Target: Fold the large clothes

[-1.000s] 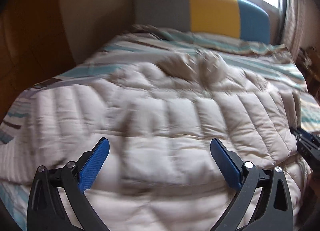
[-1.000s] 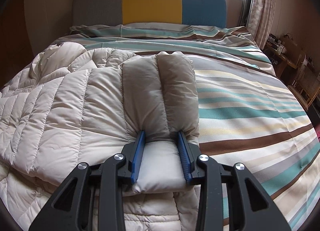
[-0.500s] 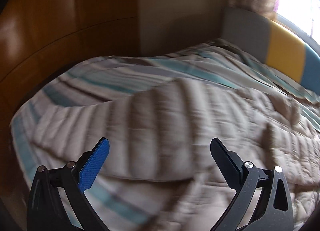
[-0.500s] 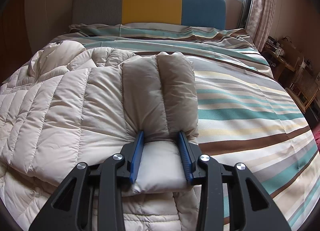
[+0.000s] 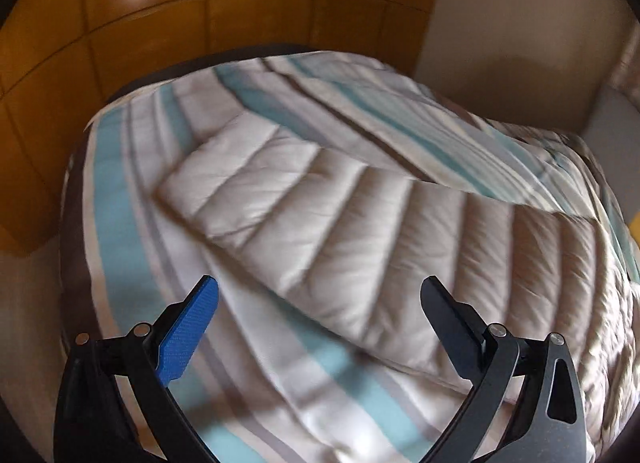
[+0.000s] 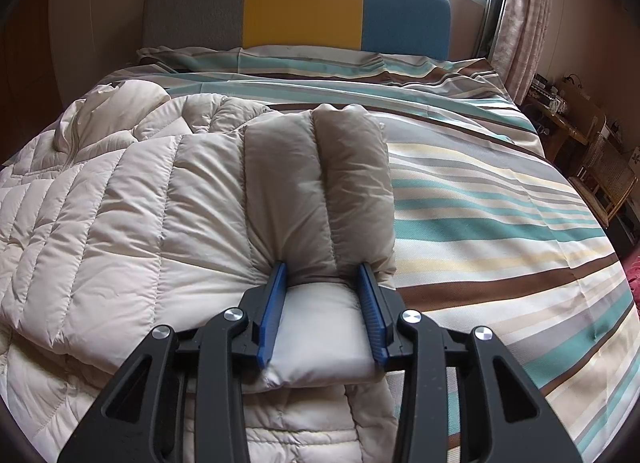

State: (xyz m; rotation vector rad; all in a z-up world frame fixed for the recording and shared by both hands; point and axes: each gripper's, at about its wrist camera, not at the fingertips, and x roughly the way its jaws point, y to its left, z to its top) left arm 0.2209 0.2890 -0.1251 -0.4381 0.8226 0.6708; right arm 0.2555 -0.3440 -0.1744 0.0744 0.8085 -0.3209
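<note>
Puffy quilted coat point(image 6: 132, 199) spread over the striped bedspread point(image 6: 500, 199), filling the bed from 7 to 11 o'clock in the right wrist view. One sleeve point(image 6: 320, 183) folded across the body, its cuff pinched by the right gripper point(image 6: 323, 275) at 6 o'clock, blue fingers point(image 6: 276, 295) pressed in on both sides with padding bulging between. Left gripper point(image 5: 319, 289) spread wide, holding nothing, hanging above the other sleeve point(image 5: 280, 203), which runs from 10 toward 3 o'clock in the left wrist view, motion-blurred.

Likely light for its bulk, soft and springy, full of air. Shell fabric smooth with a slight sheen, so probably slippery. Thin pinches apt to slide off; better taken deep at a cuff, hem or stitched seam, where the filling is thinnest. Folds likely to puff back open unless pressed flat. Far sleeve end at 10 o'clock in the left wrist view looks a fair place for a hold.

No boxes, baskets or other containers in view. Headboard point(image 6: 300, 3) at 12 o'clock, curtain point(image 6: 528, 15) at 2.
</note>
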